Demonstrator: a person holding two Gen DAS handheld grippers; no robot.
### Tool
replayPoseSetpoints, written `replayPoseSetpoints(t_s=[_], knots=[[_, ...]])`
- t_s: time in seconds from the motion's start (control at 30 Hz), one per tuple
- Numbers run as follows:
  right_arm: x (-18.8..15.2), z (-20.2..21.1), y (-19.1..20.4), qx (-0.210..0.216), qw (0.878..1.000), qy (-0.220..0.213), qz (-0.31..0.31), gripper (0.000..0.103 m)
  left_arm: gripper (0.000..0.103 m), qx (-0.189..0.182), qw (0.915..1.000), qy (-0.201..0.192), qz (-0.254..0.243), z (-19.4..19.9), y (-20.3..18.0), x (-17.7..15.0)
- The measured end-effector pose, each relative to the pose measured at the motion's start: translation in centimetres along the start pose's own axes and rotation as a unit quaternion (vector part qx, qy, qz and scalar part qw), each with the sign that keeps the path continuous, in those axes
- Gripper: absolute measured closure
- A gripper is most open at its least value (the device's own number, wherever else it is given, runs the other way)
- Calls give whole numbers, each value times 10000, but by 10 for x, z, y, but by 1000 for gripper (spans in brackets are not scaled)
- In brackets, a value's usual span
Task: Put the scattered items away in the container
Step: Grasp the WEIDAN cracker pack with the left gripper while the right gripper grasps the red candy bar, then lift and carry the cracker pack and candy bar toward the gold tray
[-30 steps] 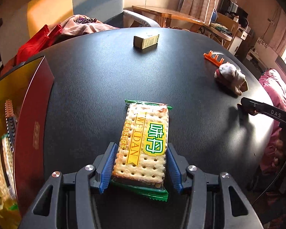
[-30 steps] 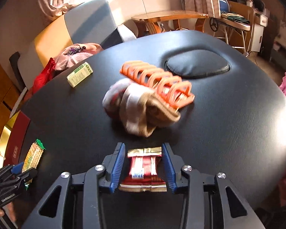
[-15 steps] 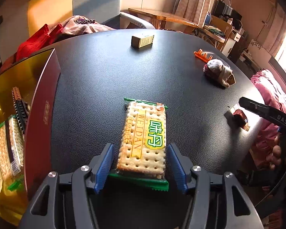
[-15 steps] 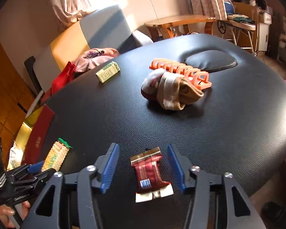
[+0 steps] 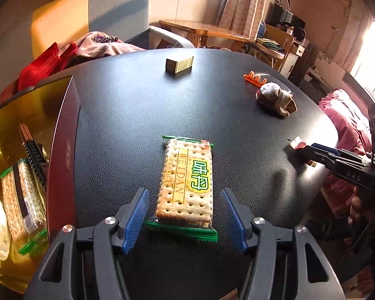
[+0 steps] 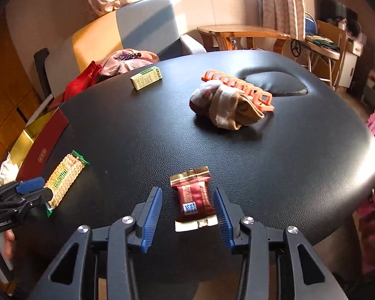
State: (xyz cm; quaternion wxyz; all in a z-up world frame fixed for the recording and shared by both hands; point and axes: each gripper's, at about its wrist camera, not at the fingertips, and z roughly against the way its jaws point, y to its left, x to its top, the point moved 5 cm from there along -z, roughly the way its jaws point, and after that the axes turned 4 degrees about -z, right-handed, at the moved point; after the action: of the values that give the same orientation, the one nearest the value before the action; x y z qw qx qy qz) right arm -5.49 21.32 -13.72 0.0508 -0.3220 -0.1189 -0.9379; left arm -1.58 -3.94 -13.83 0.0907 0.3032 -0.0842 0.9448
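Observation:
A cracker packet (image 5: 186,182) with a green and yellow label lies on the black table between the open fingers of my left gripper (image 5: 183,215), not gripped. A small red and gold snack packet (image 6: 193,197) lies between the open fingers of my right gripper (image 6: 186,213). The red box with gold lining (image 5: 62,130) stands at the table's left edge and holds cracker packets (image 5: 20,200) and a dark comb-like item. A small green-gold box (image 6: 145,78), a rolled sock (image 6: 222,106) and an orange clip (image 6: 240,88) lie further back.
A padded oval recess (image 6: 275,85) sits in the table (image 6: 162,130) at the far right. Clothes (image 5: 87,50) lie on a chair behind the table. A wooden side table (image 6: 242,31) and shelves stand beyond. The table's rounded edge drops off at the right.
Both grippers opened and drew back. The cracker packet and the red snack packet were let go and now lie on the table. The box shows more in the left wrist view.

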Motion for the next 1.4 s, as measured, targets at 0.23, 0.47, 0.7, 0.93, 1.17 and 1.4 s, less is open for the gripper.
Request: replayPoseSetpoints(t_s=[0.23, 0.47, 0.7, 0.93, 1.17, 1.4], knots=[[0, -9, 3, -279, 9989, 117, 357, 76, 42, -125, 9998, 135, 9, -10, 4, 5], [1, -12, 2, -256, 9991, 116, 307, 76, 42, -94, 9992, 308, -244, -23, 1, 13], [3, -14, 2, -276, 9991, 137, 282, 76, 42, 49, 9984, 410, -394, -35, -6, 15], [1, -20, 3, -297, 9987, 292, 284, 76, 47, 267, 9981, 409, -371, -38, -6, 14], [1, -23, 1, -294, 9989, 319, 184, 76, 46, 344, 9984, 364, -250, -39, -5, 15], [2, -23, 2, -359, 9985, 369, 203, 76, 45, 448, 9986, 231, -129, -38, -6, 15]])
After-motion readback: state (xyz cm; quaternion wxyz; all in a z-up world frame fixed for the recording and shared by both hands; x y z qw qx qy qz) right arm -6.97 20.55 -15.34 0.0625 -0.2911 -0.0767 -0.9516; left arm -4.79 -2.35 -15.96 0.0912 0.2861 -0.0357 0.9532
